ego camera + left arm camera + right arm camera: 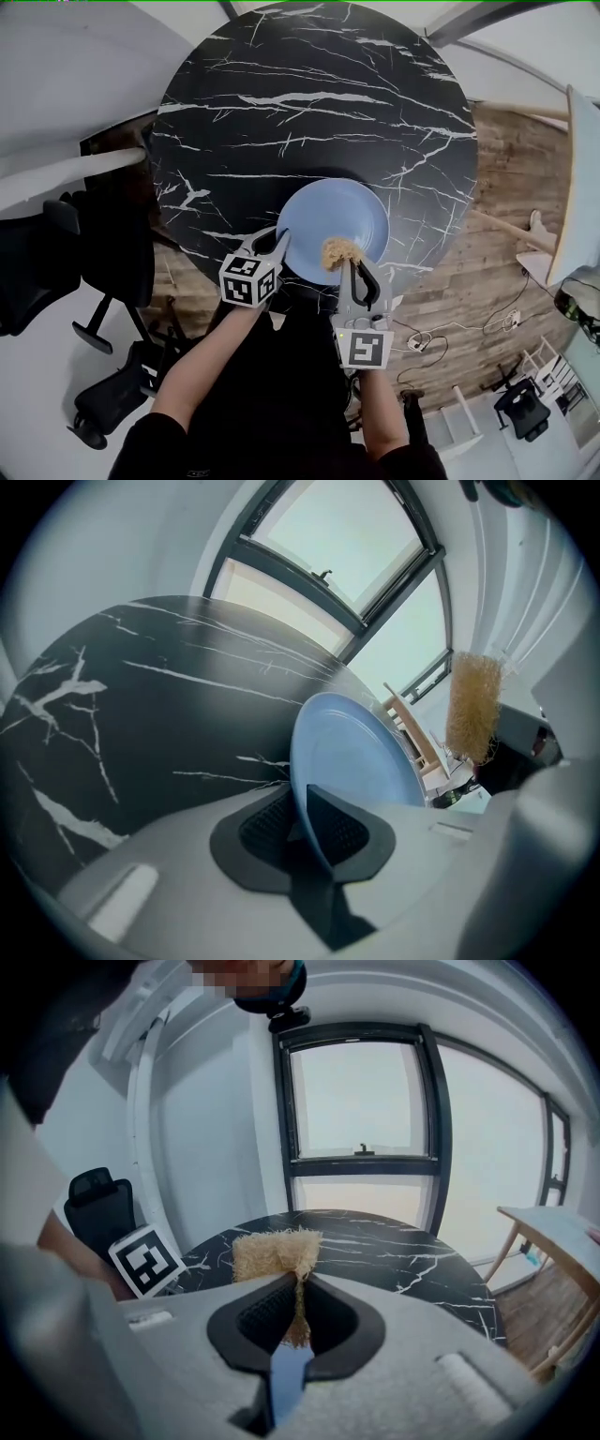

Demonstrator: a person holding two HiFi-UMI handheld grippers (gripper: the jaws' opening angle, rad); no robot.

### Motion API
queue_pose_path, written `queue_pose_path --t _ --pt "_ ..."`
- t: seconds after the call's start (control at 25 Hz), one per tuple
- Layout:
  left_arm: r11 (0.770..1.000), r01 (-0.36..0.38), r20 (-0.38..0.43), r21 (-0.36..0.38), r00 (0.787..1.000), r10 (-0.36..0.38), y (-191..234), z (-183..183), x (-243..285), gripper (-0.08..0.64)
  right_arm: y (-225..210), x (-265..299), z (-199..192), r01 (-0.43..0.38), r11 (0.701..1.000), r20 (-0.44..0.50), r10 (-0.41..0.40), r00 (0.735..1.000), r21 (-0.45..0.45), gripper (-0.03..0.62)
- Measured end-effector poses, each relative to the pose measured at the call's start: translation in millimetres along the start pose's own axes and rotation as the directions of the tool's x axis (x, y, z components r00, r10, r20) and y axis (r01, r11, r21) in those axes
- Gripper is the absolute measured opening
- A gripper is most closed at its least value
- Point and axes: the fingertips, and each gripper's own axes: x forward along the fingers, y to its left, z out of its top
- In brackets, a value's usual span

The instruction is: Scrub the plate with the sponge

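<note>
A light-blue plate (333, 211) lies on the round black marble table (300, 94), close to its near edge. My left gripper (279, 239) has come in at the plate's near-left side. In the left gripper view the plate's rim (356, 752) runs between the pads, and the left gripper (305, 803) is shut on it. My right gripper (349, 267) is shut on a tan fibrous sponge (339, 251) held over the plate's near part. In the right gripper view the sponge (277, 1255) sticks up past the right gripper (298, 1283). The same sponge (473, 705) shows at the right of the left gripper view.
Black office chairs (56, 272) stand on the floor to the left. A white tabletop on wooden legs (581, 187) stands at the right, over a wood floor with cables (469, 328). A large window (361, 1101) lies beyond the marble table.
</note>
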Motion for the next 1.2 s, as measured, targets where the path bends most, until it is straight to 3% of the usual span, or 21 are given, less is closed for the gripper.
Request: queue_pose_path --t 0.2,0.48,0.6,0.92,1.04,1.2 --pt "1.000 -0.020 -0.013 -0.007 1.000 0.020 20 -12 -18 0.035 26 14 -13 -0.058 0.996 -0.062 0.055 0.997 -0.060 0.021" --pt "0.996 0.002 -0.044 0.087 0.999 0.002 21 -17 -21 0.094 61 41 -39 -0.131 0.983 -0.163 0.110 0.980 -0.125 0.021" --pt "0.997 0.011 -0.036 0.074 0.999 -0.009 23 -15 -20 0.056 72 56 -49 -0.159 0.974 -0.163 0.132 0.978 -0.163 0.021" --pt "0.999 0.012 -0.005 0.050 1.000 -0.012 23 -13 -20 0.046 92 89 -83 -0.265 0.902 -0.277 0.173 0.945 -0.341 0.021" --pt "0.998 0.021 -0.001 0.056 1.000 -0.021 23 -13 -19 0.044 99 99 -92 -0.307 0.874 -0.309 0.194 0.931 -0.376 0.021" --pt "0.998 0.030 -0.003 0.058 1.000 -0.030 23 -13 -19 0.041 104 109 -98 -0.331 0.861 -0.339 0.202 0.919 -0.386 0.021"
